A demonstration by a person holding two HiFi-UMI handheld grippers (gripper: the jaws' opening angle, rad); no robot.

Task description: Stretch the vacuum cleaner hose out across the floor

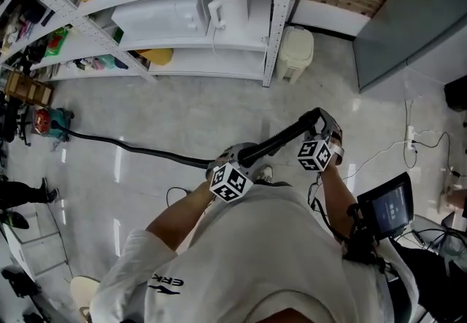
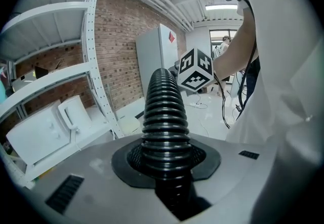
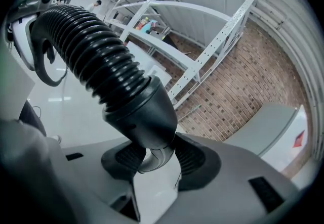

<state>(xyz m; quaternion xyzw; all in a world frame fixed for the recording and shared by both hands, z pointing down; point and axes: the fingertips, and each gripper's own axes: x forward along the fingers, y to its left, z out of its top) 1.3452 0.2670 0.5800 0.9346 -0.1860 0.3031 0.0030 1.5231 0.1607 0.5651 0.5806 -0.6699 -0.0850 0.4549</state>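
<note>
left gripper (image 1: 237, 157) and right gripper (image 1: 321, 125) fingers (image 3: 195, 157) clench the hose (image 1: 281, 141), open floor (image 1: 182, 110) lying between it and the shelving (image 1: 271, 37).

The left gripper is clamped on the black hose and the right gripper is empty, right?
Not quite. The left gripper does clamp the black hose, but the right gripper is not empty: the right gripper view shows it closed on the hose's smooth end piece.
</note>
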